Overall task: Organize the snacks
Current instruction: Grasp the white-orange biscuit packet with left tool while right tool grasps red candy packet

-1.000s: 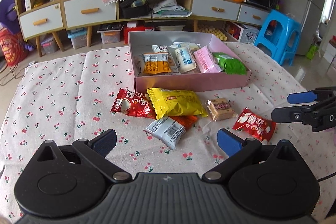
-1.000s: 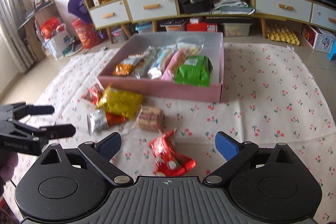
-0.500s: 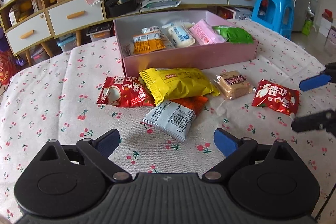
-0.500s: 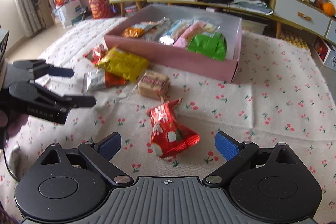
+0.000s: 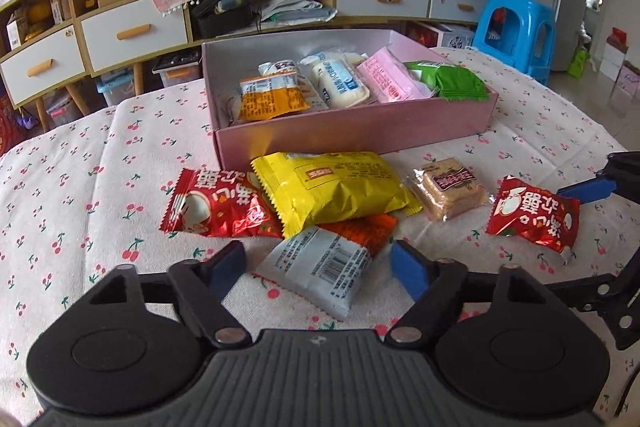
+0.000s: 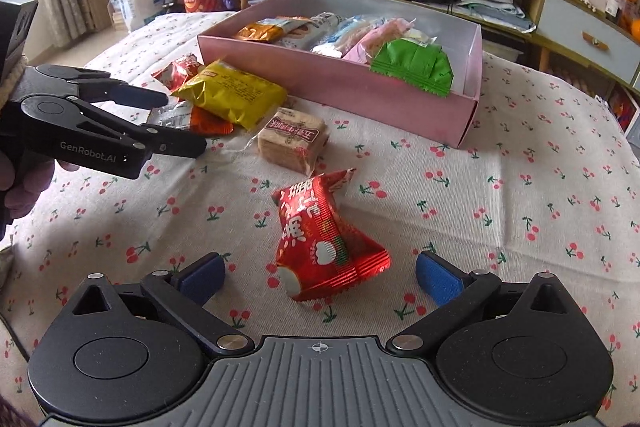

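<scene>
A pink box [image 5: 360, 131] holds several snack packs. Loose on the cherry-print cloth lie a yellow pack [image 5: 332, 191], a red pack [image 5: 216, 207], a silver-and-orange pack [image 5: 324, 263], a biscuit pack [image 5: 452, 191] and another red pack [image 5: 534, 213]. My left gripper [image 5: 318, 265] is open, its fingers on either side of the silver-and-orange pack. My right gripper [image 6: 318, 273] is open, its fingers on either side of the red pack [image 6: 320, 239]. The left gripper also shows in the right wrist view [image 6: 176, 125].
Cabinets with drawers [image 5: 132, 35] stand behind the table. A blue stool [image 5: 516, 27] stands at the far right. The box [image 6: 340, 79] lies beyond the loose packs.
Both grippers have moved forward and down toward the loose packs. The left now straddles the silver-and-orange pack, the right straddles the red pack. Both stay open.
</scene>
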A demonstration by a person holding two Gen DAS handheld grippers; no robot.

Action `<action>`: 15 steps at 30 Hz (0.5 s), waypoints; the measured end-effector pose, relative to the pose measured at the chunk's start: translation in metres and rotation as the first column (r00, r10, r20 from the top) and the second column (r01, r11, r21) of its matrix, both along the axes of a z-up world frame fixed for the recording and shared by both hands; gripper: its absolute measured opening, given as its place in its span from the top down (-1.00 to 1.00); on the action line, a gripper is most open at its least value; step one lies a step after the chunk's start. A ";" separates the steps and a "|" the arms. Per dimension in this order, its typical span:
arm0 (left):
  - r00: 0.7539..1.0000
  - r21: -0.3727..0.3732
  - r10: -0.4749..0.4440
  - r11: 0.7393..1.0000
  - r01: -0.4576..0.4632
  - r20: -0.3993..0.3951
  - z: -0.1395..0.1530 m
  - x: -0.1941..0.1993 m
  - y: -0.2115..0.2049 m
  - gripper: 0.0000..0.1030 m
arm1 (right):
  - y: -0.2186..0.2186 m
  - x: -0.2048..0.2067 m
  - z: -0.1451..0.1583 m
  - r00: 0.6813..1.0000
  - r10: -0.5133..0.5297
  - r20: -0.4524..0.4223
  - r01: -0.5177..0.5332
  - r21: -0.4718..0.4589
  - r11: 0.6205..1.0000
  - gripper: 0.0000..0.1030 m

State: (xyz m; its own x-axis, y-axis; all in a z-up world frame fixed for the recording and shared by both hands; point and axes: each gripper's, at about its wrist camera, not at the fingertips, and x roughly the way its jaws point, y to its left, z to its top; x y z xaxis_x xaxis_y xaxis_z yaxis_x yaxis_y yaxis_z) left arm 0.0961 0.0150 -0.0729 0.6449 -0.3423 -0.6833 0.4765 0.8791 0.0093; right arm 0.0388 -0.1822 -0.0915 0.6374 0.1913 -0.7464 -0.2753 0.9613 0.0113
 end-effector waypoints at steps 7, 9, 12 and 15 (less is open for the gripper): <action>1.000 0.012 -0.006 1.000 0.006 -0.014 0.003 -0.006 -0.006 0.00 | 0.004 0.003 0.000 1.000 -0.006 0.019 0.006 -0.012 1.000 -0.97; 1.000 0.017 -0.004 1.000 0.005 -0.023 0.004 -0.007 -0.007 0.07 | 0.005 0.002 0.001 1.000 -0.002 0.025 0.003 -0.021 1.000 -0.95; 0.999 0.024 -0.007 1.000 0.008 -0.042 0.006 -0.012 -0.008 0.12 | 0.006 0.001 0.002 0.999 0.004 0.033 -0.003 -0.022 1.000 -0.85; 0.998 0.037 -0.019 0.999 0.021 -0.063 0.007 -0.019 -0.009 0.12 | 0.007 0.000 0.004 0.999 0.015 0.037 -0.014 -0.011 1.000 -0.65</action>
